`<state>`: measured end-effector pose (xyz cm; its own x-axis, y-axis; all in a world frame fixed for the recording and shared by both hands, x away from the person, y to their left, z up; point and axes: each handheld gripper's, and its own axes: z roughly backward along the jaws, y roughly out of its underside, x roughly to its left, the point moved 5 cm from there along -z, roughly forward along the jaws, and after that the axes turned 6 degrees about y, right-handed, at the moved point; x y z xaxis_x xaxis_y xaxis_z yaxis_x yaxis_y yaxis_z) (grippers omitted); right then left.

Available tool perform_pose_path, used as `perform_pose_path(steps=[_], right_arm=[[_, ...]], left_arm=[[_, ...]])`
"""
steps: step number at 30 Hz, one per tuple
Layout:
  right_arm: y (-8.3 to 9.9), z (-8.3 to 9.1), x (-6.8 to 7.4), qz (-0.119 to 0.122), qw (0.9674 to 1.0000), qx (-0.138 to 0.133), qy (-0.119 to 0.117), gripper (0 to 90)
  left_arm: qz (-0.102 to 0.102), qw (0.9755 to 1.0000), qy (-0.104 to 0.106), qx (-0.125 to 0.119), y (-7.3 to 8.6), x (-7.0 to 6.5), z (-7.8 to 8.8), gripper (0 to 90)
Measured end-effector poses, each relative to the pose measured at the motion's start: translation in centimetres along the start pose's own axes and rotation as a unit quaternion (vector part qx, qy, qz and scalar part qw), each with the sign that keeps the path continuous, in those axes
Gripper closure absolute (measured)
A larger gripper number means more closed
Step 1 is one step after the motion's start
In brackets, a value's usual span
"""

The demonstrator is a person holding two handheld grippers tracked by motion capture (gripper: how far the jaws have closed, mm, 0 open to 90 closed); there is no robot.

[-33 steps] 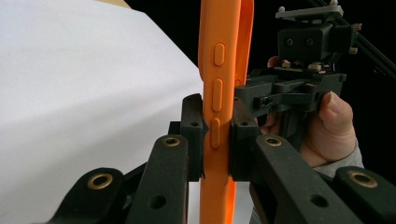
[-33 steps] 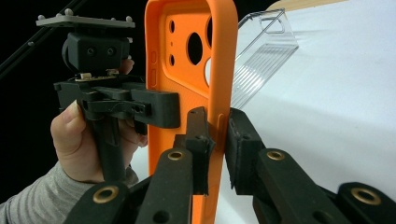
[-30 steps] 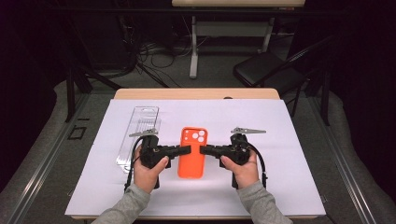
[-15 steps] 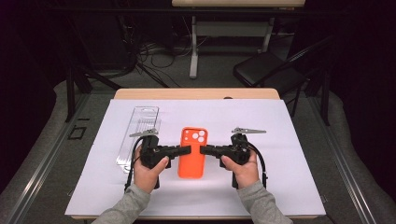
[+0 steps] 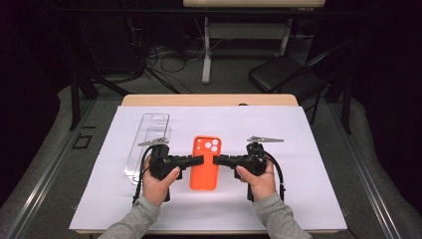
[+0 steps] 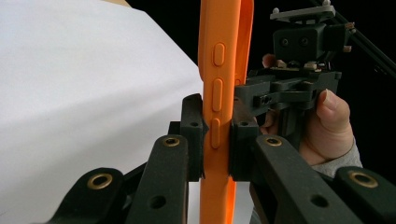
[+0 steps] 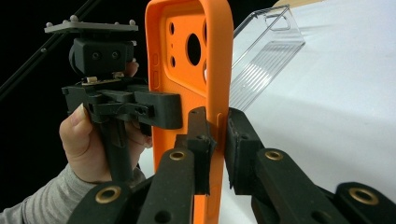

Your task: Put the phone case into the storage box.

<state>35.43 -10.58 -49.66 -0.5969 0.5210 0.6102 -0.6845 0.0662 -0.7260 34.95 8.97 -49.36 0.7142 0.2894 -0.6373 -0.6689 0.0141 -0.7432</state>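
An orange phone case (image 5: 205,162) with camera cut-outs at its far end lies level over the white sheet (image 5: 308,149), between my two grippers. My left gripper (image 5: 199,160) is shut on the case's left long edge. In the left gripper view its pads pinch the side wall by the button bumps (image 6: 216,135). My right gripper (image 5: 217,160) is shut on the right long edge, and the right gripper view has its pads on that wall (image 7: 217,140), with the case's hollow inside (image 7: 187,70) facing the camera. Whether the case touches the sheet I cannot tell.
A clear plastic package (image 5: 147,144) lies on the sheet left of the left hand and also appears in the right gripper view (image 7: 261,60). The sheet covers a wooden table (image 5: 209,99). Beyond the table stand a black chair (image 5: 283,74) and floor cables.
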Motion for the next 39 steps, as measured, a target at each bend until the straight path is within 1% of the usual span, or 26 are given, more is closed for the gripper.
perform_pose_path(steps=[13,27,30,39], right_arm=[[0.03,-0.03,-0.12,-0.002,1.0,0.001,-0.003,81.7],[0.11,-0.02,-0.06,-0.007,0.9999,-0.008,-0.006,81.9],[0.13,0.01,-0.06,-0.008,0.9999,-0.006,-0.006,82.0],[0.1,0.03,-0.02,-0.01,0.9998,-0.015,-0.006,82.2]], left_arm=[[0.002,1.0,0.0,0.002,0.01,0.04,0.0,80.3],[-0.001,1.0,0.001,-0.001,-0.04,0.02,0.07,80.1],[-0.001,1.0,0.0,-0.002,-0.05,0.03,0.09,80.1],[-0.001,1.0,0.001,-0.004,-0.08,0.0,0.08,79.9]])
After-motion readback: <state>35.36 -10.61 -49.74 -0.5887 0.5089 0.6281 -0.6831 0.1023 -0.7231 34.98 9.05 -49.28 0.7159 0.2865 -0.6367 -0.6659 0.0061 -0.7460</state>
